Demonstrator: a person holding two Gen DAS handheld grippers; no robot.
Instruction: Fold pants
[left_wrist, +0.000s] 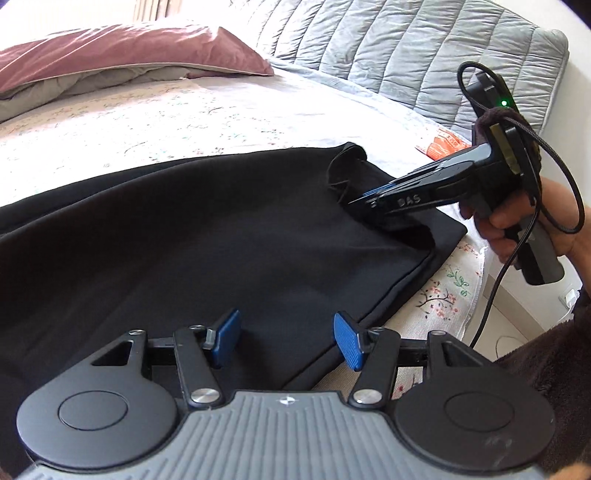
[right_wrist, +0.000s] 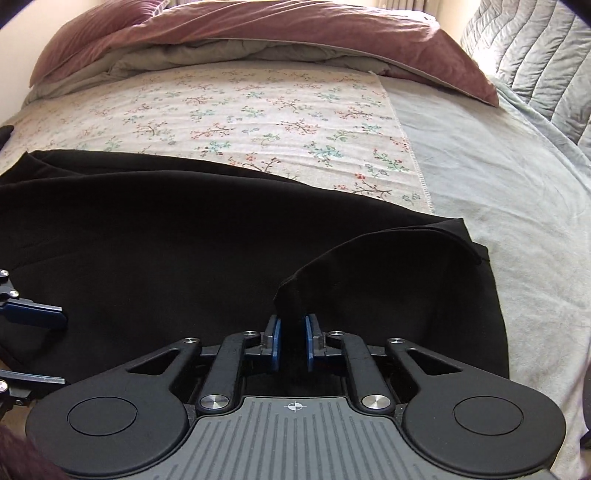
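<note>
The black pants (right_wrist: 147, 240) lie spread across the bed (right_wrist: 498, 166), partly over a floral sheet (right_wrist: 258, 110), with a mauve duvet (right_wrist: 258, 29) bunched at the far side. On the left, the left hand-held gripper (left_wrist: 286, 339) hovers released over the cloth near its hem edge — blue pads (left_wrist: 349, 341) wide apart, nothing between them. Further right, the right hand-held gripper (right_wrist: 291, 339) is clenched on a raised fold of the pants, the fabric tented up from the flat layer beneath. A quilted grey headboard (left_wrist: 406, 40) stands at the far right.
</note>
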